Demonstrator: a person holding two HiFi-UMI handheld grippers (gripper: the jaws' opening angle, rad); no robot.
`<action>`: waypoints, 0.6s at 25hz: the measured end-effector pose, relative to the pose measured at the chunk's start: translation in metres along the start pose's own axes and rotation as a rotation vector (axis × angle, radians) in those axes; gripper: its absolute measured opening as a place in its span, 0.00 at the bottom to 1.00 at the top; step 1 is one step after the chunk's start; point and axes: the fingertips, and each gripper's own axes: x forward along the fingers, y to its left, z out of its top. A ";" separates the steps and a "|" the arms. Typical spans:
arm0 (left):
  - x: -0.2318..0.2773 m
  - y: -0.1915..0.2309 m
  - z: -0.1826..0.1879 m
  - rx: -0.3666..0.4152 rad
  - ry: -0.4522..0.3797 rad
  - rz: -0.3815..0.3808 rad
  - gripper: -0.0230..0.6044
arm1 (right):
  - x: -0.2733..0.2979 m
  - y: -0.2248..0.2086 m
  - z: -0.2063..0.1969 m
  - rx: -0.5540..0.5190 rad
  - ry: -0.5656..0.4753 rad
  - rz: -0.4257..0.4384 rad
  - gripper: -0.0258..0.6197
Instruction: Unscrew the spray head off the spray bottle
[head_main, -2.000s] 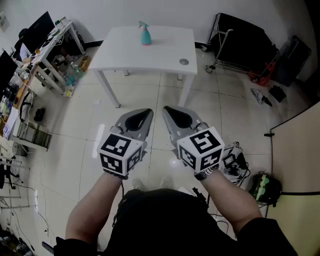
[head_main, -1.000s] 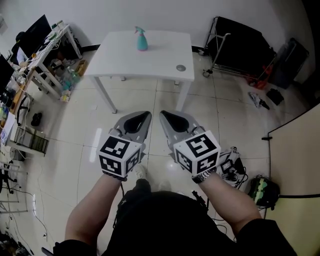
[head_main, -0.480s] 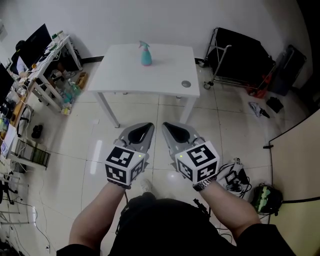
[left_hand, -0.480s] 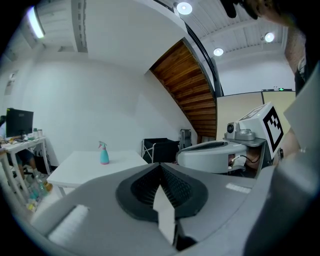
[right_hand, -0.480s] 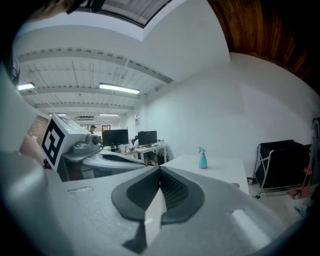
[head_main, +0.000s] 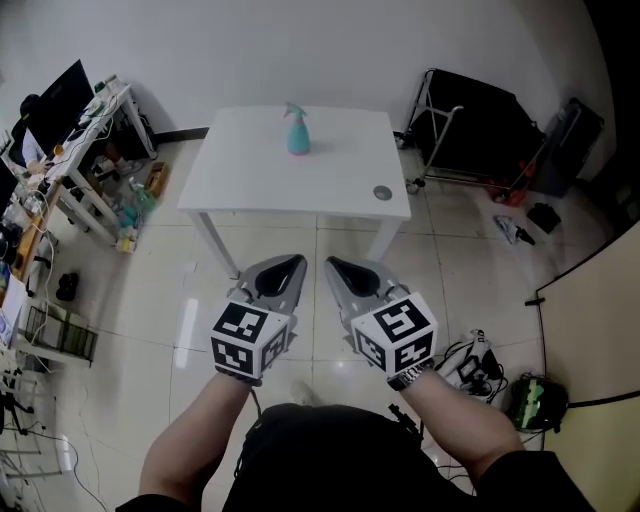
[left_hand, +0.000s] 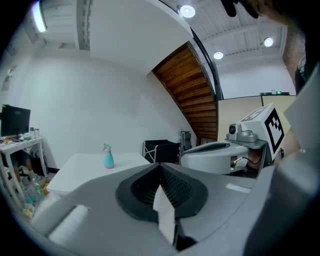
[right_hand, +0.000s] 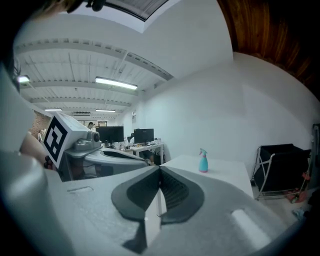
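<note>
Both of your claws are pressed fully together with nothing between the pads. The left claw (head_main: 287, 267) and the right claw (head_main: 343, 271) sit side by side, just apart from each other, tips pointing forward over the tiled floor (head_main: 440, 250). The spray bottle (head_main: 297, 133) stands upright well ahead of both claws, on the far half of the white desk (head_main: 300, 180), slightly left of the line between your two tips. Its pinkish spray head (head_main: 291, 108) sits on top of the teal body. Between your claws and the bottle lie a stretch of floor, the desk's near edge and its front legs (head_main: 216, 250), the left one just ahead and left of the left claw. A small round grey object (head_main: 382, 192) lies on the desk's near right corner, ahead and right of the right claw and well apart from the bottle. Farther right of that claw stands a black wheeled cart (head_main: 480, 125), and a tangle of cables (head_main: 470, 360) and a green-and-black bag (head_main: 535, 400) lie beside your right wrist. Far to the left of the left claw is a cluttered workstation (head_main: 95, 125) with a dark monitor (head_main: 62, 88).
</note>
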 end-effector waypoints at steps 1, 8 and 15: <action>0.001 0.005 0.000 -0.002 0.000 -0.003 0.06 | 0.005 0.000 0.001 -0.001 0.002 -0.004 0.03; 0.010 0.031 0.004 0.001 0.005 -0.032 0.06 | 0.033 -0.004 0.007 -0.003 0.010 -0.027 0.03; 0.027 0.047 0.007 -0.010 0.019 -0.046 0.06 | 0.049 -0.019 0.015 0.011 0.012 -0.045 0.03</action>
